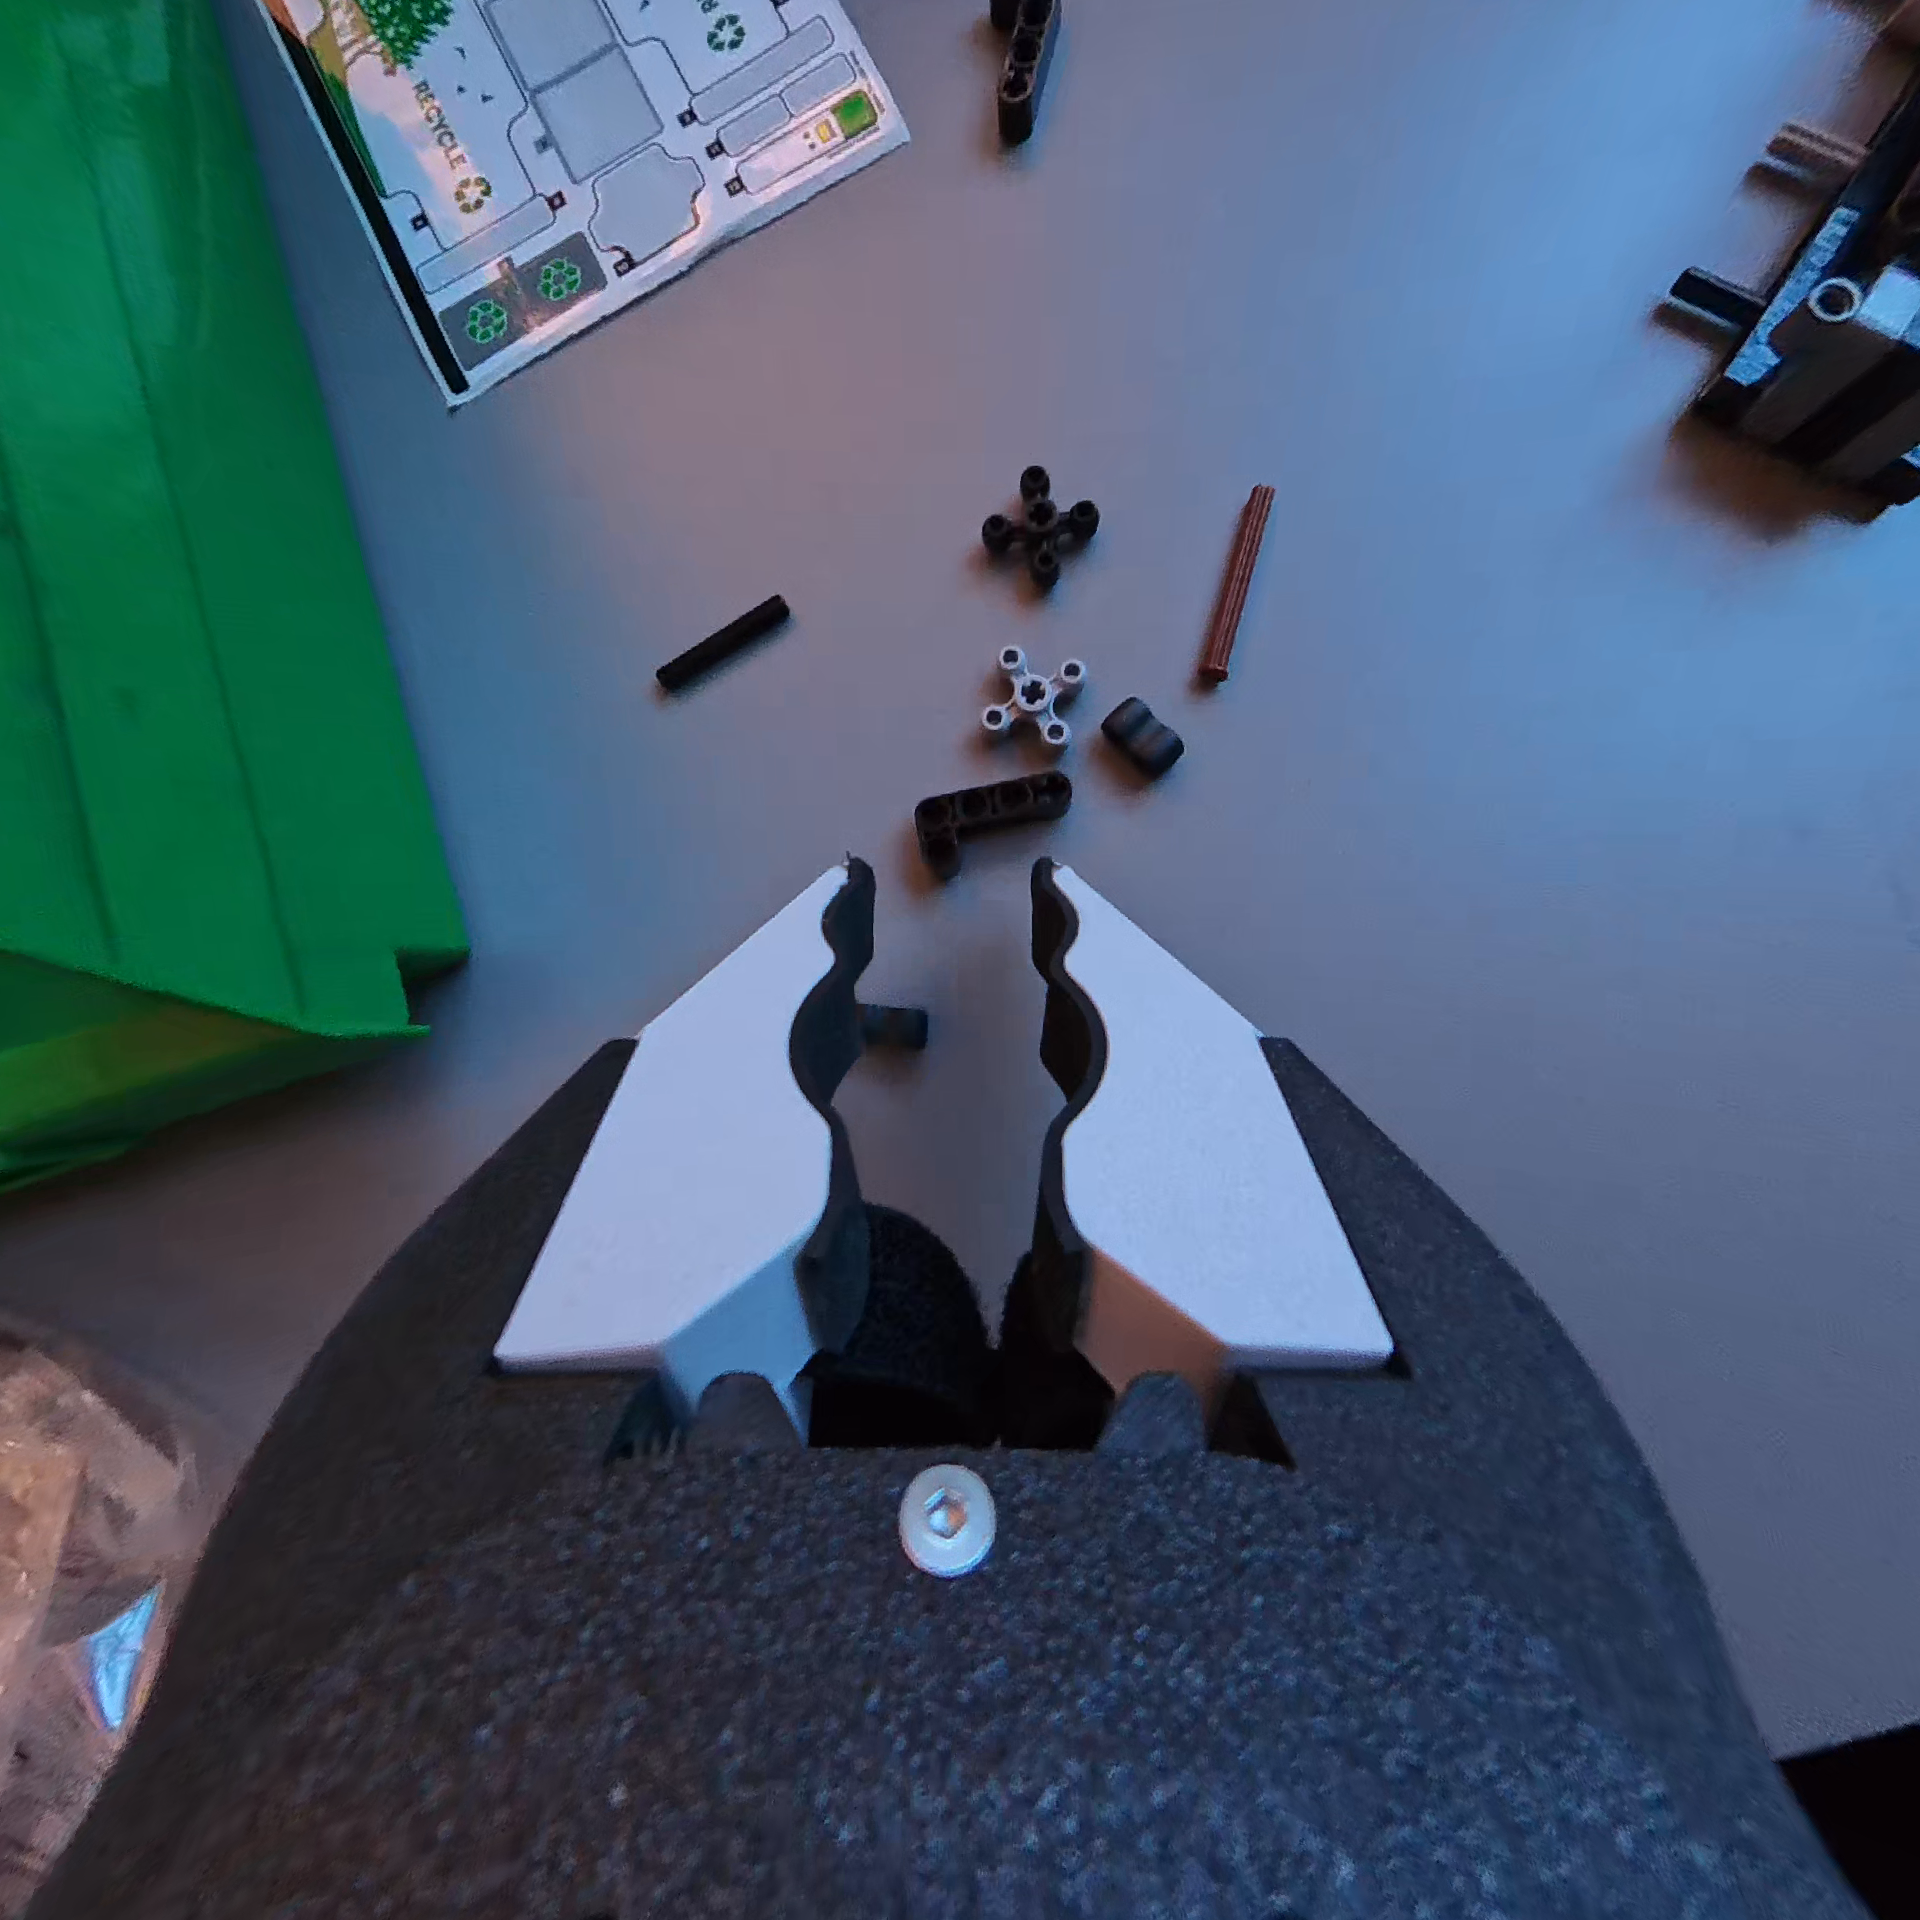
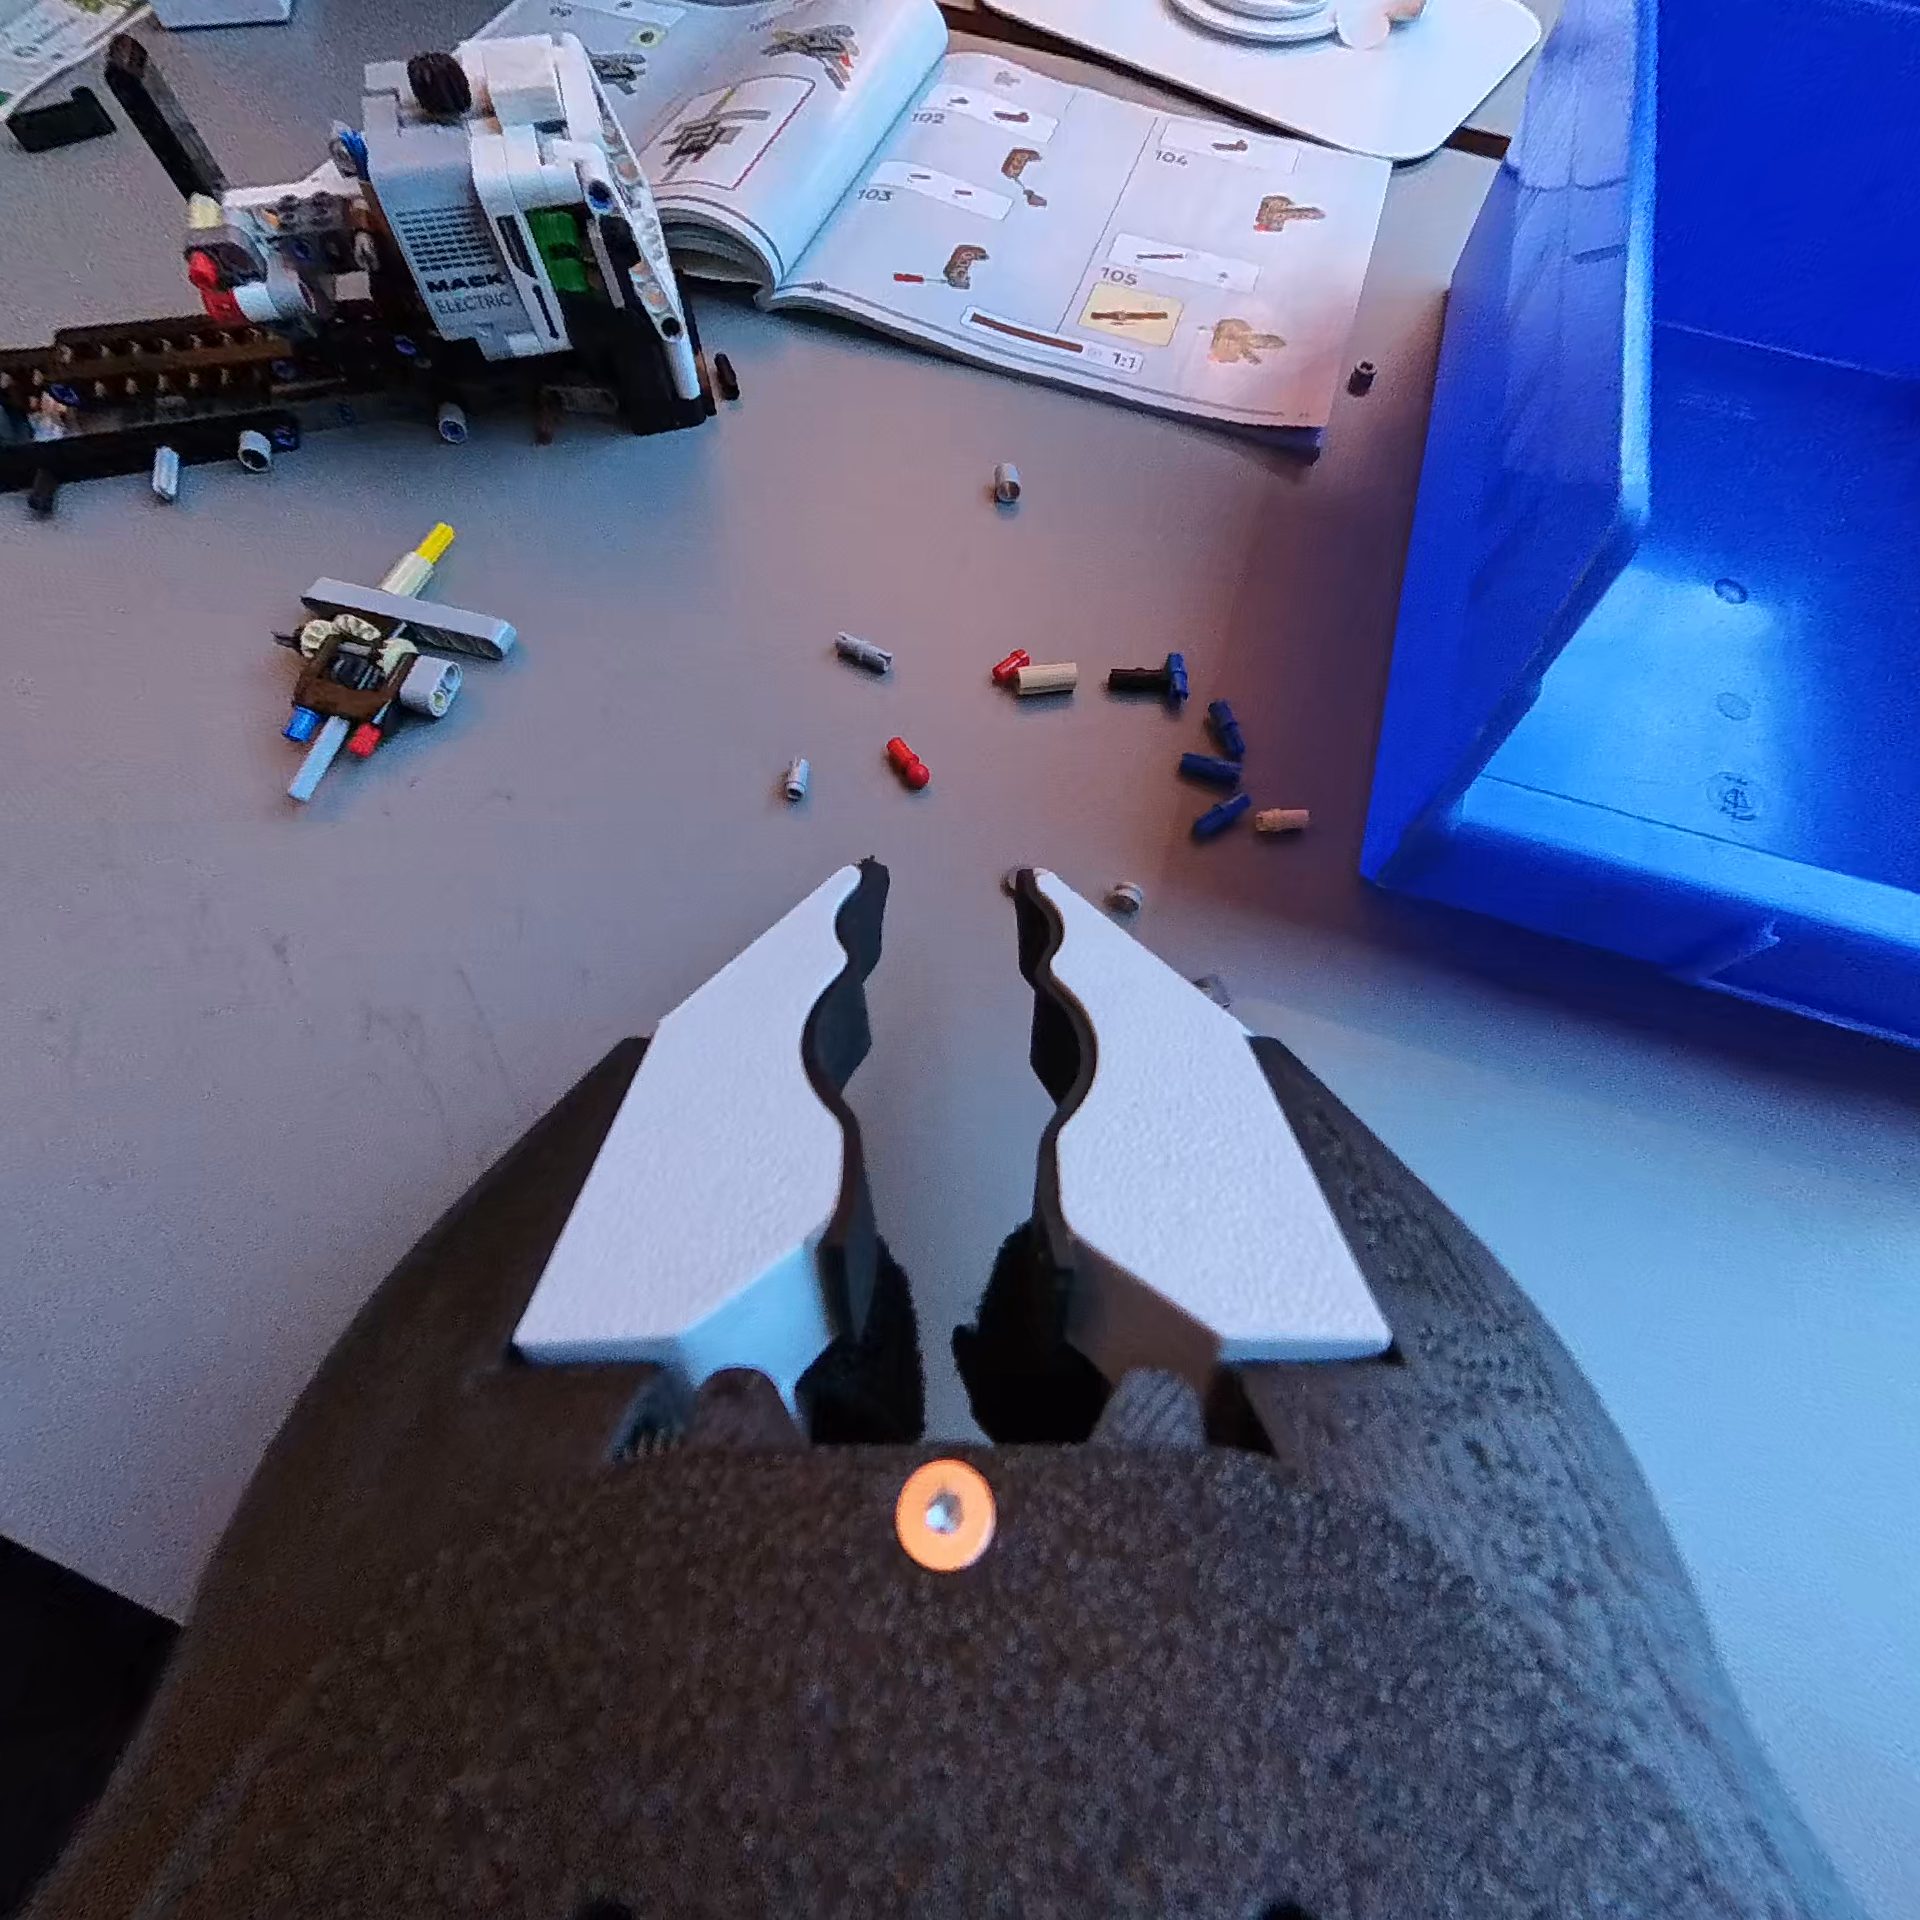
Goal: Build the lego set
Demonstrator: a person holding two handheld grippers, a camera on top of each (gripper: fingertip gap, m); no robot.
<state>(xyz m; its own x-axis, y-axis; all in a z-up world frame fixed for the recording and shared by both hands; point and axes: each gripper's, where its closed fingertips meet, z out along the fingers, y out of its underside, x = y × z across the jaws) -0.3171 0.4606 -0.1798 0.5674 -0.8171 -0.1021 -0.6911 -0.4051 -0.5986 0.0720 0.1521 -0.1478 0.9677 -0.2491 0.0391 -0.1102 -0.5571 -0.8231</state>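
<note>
Down my left wrist view, my left gripper (image 1: 951, 868) hangs over the grey surface (image 1: 1455, 831) with its jaws parted and nothing between them. Just past its tips lies a black L-shaped beam (image 1: 987, 816), then a grey cross-shaped connector (image 1: 1034, 696), a black cross-shaped connector (image 1: 1039, 525), a small dark bushing (image 1: 1141, 736), a brown axle (image 1: 1236, 582) and a black axle (image 1: 722, 642). A small dark peg (image 1: 896, 1027) is half hidden behind my left finger. A sticker sheet (image 1: 623, 156) runs off the top edge, a green bin (image 1: 187, 571) is cut off at the left, and the blurred corner of the lego model (image 1: 1818, 332) is cropped at the right.

Along my right wrist view, my right gripper (image 2: 945, 873) is likewise parted and empty. Loose pins lie ahead: a red pin (image 2: 907, 762), blue pins (image 2: 1210, 769), a tan pin (image 2: 1044, 678). A tiny grey piece at my right fingertip is too covered to identify. The lego model (image 2: 468, 239) stands far left, its chassis leaving the frame; a small subassembly (image 2: 384, 655) lies nearer. The instruction booklet (image 2: 1039, 229) lies open behind, and a blue bin (image 2: 1683, 520) is cut off at the right.
</note>
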